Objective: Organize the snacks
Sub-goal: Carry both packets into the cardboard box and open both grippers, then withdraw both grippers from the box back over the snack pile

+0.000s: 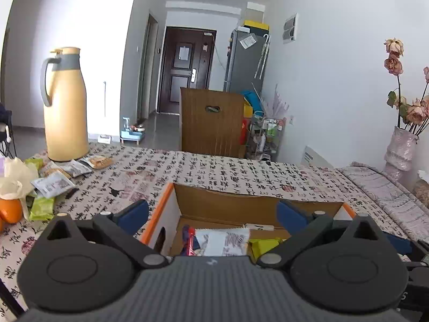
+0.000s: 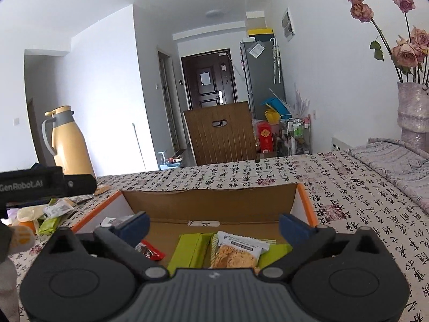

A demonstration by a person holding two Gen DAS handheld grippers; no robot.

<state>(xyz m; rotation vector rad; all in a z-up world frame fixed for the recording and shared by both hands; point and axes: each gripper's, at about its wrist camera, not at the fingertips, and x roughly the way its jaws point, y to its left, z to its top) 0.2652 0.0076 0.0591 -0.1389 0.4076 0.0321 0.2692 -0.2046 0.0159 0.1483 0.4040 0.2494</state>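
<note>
Left wrist view: left tool [image 1: 213, 212] hung spread wide, empty, over the cardboard box [image 1: 161, 209]; a few snack packets [image 1: 222, 241] lay inside, loose pile [image 1: 53, 179] remained by the thermos [image 1: 65, 104].

Right wrist view: right tool [image 2: 214, 225] also spread, empty; green packets [image 2: 190, 249] boxed. Roughly half done.

A box [image 2: 209, 201] sits on the table [image 2: 348, 201] near its front edge — snack packets [image 2: 236, 252] lie inside it. More packets [image 1: 53, 185] lie at the table's left edge, before a jug [image 1: 65, 104]. A vase [image 2: 413, 110] stands at the far right corner.
</note>
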